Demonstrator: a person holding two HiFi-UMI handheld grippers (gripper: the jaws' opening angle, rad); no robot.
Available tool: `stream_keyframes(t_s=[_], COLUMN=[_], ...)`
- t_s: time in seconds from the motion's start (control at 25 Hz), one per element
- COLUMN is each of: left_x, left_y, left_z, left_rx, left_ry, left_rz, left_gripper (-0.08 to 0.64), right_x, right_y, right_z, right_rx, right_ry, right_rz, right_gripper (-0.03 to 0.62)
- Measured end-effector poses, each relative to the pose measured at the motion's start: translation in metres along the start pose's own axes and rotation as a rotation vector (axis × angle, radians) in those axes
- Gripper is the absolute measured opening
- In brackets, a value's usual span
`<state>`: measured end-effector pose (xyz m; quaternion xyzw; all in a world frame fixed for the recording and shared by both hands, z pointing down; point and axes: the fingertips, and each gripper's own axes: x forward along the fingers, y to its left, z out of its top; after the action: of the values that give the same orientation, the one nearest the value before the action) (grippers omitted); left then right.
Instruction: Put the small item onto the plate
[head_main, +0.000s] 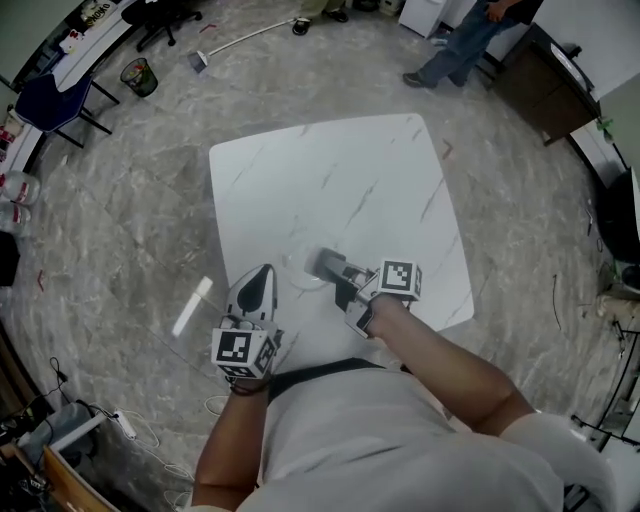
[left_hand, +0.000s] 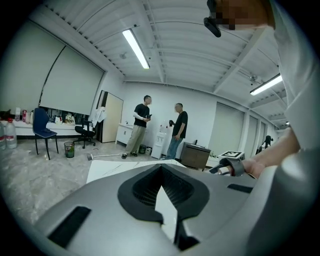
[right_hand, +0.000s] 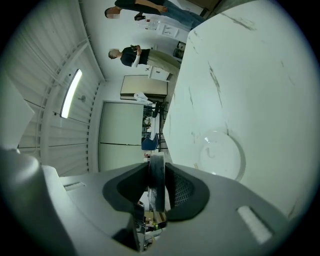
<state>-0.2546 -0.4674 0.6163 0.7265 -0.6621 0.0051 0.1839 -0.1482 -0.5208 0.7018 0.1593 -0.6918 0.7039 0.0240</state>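
The item (right_hand: 156, 175), clamped in the right tool (right_hand: 156, 197), should be laid flat on the plate (right_hand: 220, 155) just ahead. The left tool (left_hand: 162, 200) is closed, empty.

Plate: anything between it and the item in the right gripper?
Nothing visible. The right gripper holds the grey item near the plate, with only bare table between them; the left gripper sits off to the plate's side.

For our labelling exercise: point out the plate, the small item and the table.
plate (right_hand: 221, 156), right gripper view, bare middle.
small item (right_hand: 156, 177), right gripper view, edge facing the camera.
table (head_main: 350, 180), head view, bare top.
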Motion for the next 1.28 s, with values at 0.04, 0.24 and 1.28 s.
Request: stream_keyframes(t_s=[0.04, 0.24, 1.28], left_x=[0.005, 0.035, 0.081], left_y=[0.004, 0.027, 0.066], left_z=[-0.007, -0.051, -0.097], left_rx=[-0.004, -0.022, -0.126], left_ry=[0.010, 0.070, 0.127], left_rz=[-0.003, -0.016, -0.099], left_gripper=[0.005, 0.005, 0.005], right_x=[0.005, 0.032, 0.092], right_y=[-0.009, -0.052, -0.126], right_z=[0.001, 0.004, -0.002], right_rx=[0.002, 0.004, -0.025], right_ry=[0.005, 0.019, 0.130], right_rz=[-0.015, -0.090, -0.340], right_gripper=[0.097, 0.097, 0.187])
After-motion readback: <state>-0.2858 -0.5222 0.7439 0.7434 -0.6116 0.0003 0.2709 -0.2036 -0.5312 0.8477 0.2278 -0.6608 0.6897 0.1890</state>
